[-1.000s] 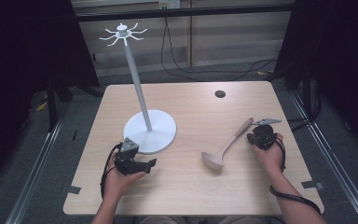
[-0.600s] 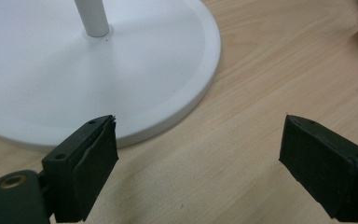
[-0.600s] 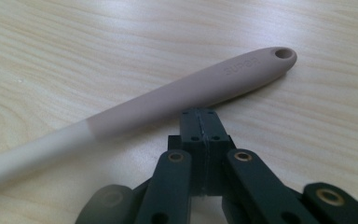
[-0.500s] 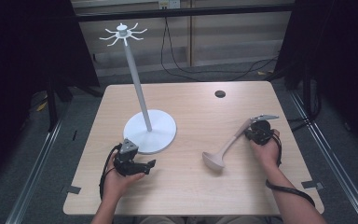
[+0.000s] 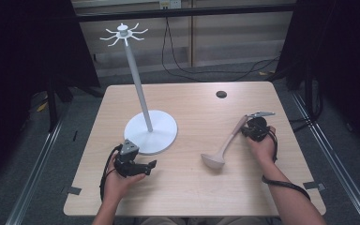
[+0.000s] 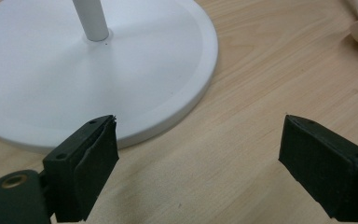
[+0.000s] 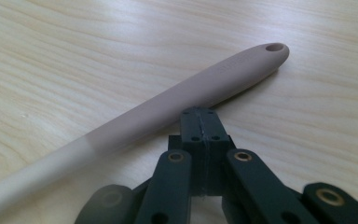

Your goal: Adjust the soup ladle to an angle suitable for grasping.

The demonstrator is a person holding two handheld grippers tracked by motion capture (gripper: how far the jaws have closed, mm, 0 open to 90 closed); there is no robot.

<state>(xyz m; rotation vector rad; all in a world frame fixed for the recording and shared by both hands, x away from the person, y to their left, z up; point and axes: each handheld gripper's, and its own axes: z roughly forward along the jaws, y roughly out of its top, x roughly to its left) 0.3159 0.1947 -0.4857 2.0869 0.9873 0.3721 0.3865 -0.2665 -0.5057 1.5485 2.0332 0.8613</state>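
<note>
Black right gripper [image 7: 200,114]: jaws pressed together, empty, tips right beside ladle handle.
Left gripper [image 6: 198,154]: jaws wide, nothing between, stand base at its 11 o'clock.
Ladle [image 5: 225,145]: beige, flat on the wooden surface [image 5: 192,187], bowl toward 7 o'clock.
Writing: embossed on handle, unreadable.
Stand [image 5: 151,132]: white, upright.

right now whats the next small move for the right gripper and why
Probably open the jaws and re-approach. The right gripper is shut with nothing between its pads, its tips just beside the handle of the ladle, which lies flat on the table. Closed jaws can only nudge it; opened, they could straddle the handle. The left gripper waits open by the stand's base.
</note>
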